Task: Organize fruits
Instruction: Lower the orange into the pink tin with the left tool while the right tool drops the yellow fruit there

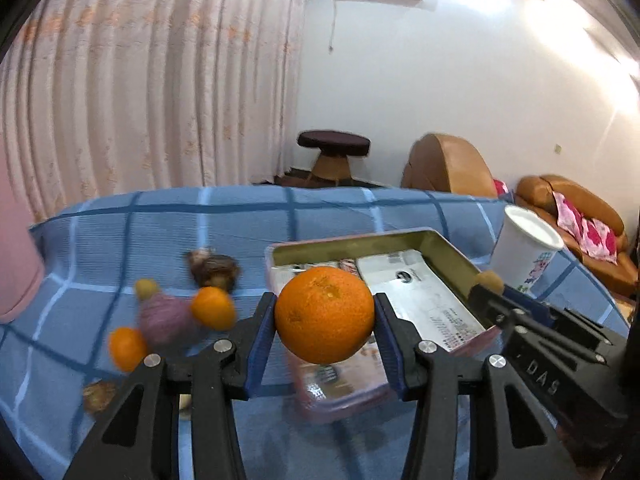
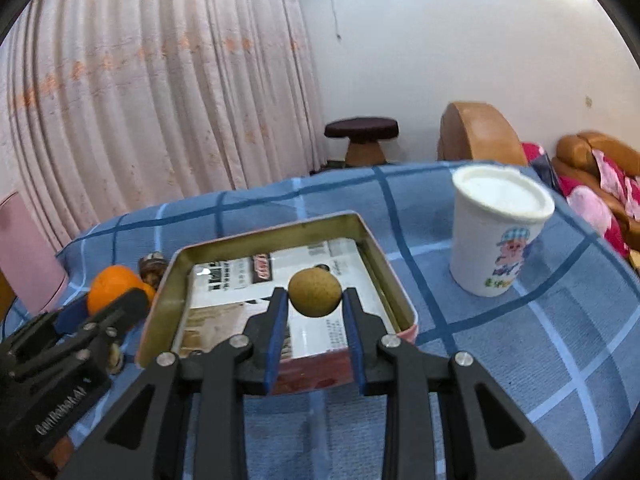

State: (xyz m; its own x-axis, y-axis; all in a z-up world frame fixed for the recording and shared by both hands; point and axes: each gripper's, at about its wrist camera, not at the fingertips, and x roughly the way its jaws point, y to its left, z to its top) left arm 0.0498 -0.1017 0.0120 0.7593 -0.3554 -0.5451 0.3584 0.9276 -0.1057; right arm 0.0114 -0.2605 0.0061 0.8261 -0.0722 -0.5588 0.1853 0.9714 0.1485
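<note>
My left gripper (image 1: pixel 325 314) is shut on a large orange (image 1: pixel 324 314), held up in front of the open rectangular tin (image 1: pixel 448 252). My right gripper (image 2: pixel 315 294) is shut on a small brown-green round fruit (image 2: pixel 315 291), held over the tin (image 2: pixel 264 236), whose floor is lined with printed paper. In the left wrist view the right gripper (image 1: pixel 486 286) shows at the right with that small fruit (image 1: pixel 489 280). In the right wrist view the left gripper's black body shows at the left with the orange (image 2: pixel 112 286) in it. Loose on the blue checked cloth (image 1: pixel 140 232) lie two small oranges (image 1: pixel 212 307), a purple fruit (image 1: pixel 166 320) and brown fruits (image 1: pixel 214 268).
A white paper cup (image 2: pixel 496 236) with a cartoon print stands right of the tin. A pink object (image 1: pixel 18 272) stands at the cloth's left edge. Behind the table are curtains, a dark stool (image 1: pixel 334 148) and brown sofas (image 1: pixel 576 216).
</note>
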